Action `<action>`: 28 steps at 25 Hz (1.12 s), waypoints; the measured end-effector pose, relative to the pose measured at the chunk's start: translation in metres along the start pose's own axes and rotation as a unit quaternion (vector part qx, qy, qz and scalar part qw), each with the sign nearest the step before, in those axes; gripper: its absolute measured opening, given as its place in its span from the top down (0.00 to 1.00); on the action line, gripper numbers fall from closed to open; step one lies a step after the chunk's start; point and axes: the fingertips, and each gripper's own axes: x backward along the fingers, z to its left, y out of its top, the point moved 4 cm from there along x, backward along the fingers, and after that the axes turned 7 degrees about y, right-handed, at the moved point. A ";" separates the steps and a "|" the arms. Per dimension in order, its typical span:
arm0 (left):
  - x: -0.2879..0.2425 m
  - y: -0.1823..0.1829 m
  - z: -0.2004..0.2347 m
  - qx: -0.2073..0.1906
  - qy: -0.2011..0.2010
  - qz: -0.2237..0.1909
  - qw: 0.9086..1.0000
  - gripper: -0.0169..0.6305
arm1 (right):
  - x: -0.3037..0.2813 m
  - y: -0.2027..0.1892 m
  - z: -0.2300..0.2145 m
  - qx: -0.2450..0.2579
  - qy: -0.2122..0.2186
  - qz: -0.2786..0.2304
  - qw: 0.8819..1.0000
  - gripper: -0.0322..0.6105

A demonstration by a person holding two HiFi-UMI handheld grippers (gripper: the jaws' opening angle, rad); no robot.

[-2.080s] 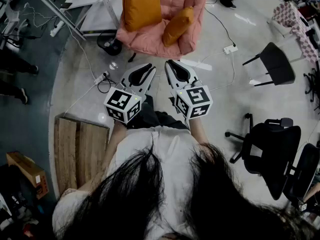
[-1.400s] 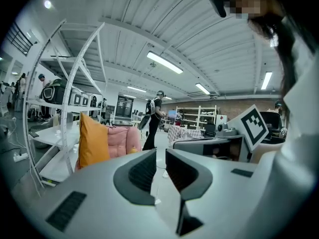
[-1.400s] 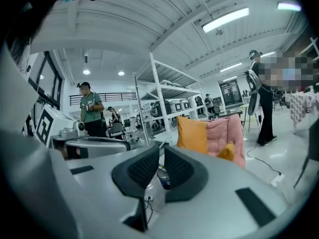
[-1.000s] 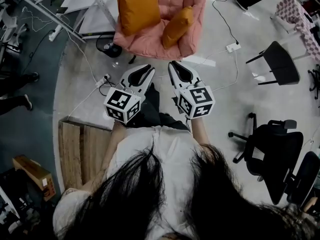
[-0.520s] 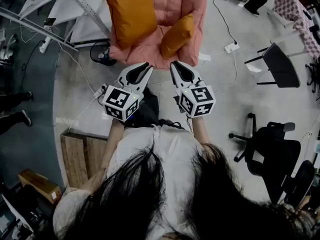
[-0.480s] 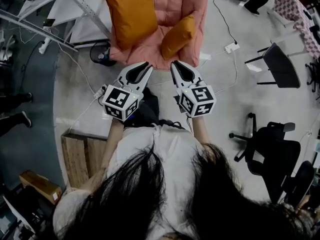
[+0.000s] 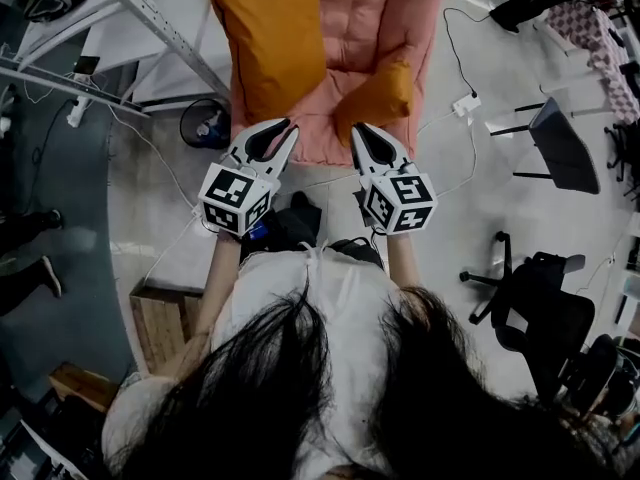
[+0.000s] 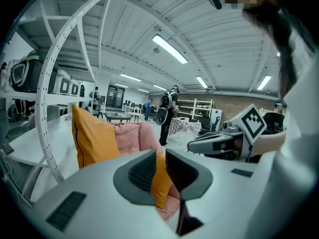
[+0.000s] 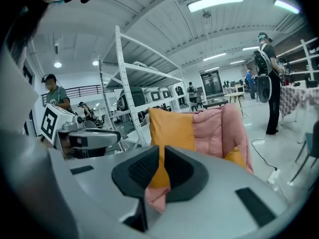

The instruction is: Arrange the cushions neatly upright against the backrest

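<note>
Your left gripper and right gripper were shut, empty. A metal rack and power strip flanked the pink armchair

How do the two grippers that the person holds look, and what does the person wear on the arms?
The left gripper and the right gripper look alike: white, curved shells that narrow to a point, with black ribbed pads on the inner sides. Behind the jaws each carries a white cube printed with black square markers. The person wears a white top; the forearms have no sleeves.
</note>
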 end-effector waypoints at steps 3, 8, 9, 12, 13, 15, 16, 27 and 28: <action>-0.005 0.002 0.029 0.003 0.005 0.003 1.000 0.87 | -0.020 0.007 -0.001 0.004 -0.007 0.005 1.000 0.88; -0.008 -0.012 0.059 0.025 0.018 0.019 0.999 0.87 | -0.044 0.020 0.000 0.024 0.000 0.022 0.999 0.88; -0.009 -0.017 0.064 0.027 0.021 0.025 0.999 0.87 | -0.050 0.025 0.000 0.033 0.007 0.025 0.999 0.88; -0.007 -0.036 0.079 0.033 0.039 0.045 0.998 0.87 | -0.071 0.041 0.001 0.079 0.034 0.038 0.996 0.88; -0.005 -0.043 0.084 0.039 0.048 0.050 0.997 0.87 | -0.079 0.047 0.001 0.095 0.043 0.042 0.994 0.88; -0.001 -0.055 0.098 0.060 0.068 0.053 0.994 0.87 | -0.098 0.061 -0.002 0.125 0.062 0.051 0.989 0.88; 0.001 -0.060 0.104 0.075 0.079 0.052 0.993 0.87 | -0.109 0.068 -0.004 0.141 0.072 0.057 0.986 0.88; -0.014 -0.113 0.167 0.184 0.166 0.080 0.965 0.85 | -0.242 0.136 -0.034 0.293 0.194 0.119 0.929 0.88; -0.019 -0.118 0.172 0.199 0.170 0.083 0.962 0.85 | -0.257 0.143 -0.037 0.306 0.204 0.124 0.922 0.88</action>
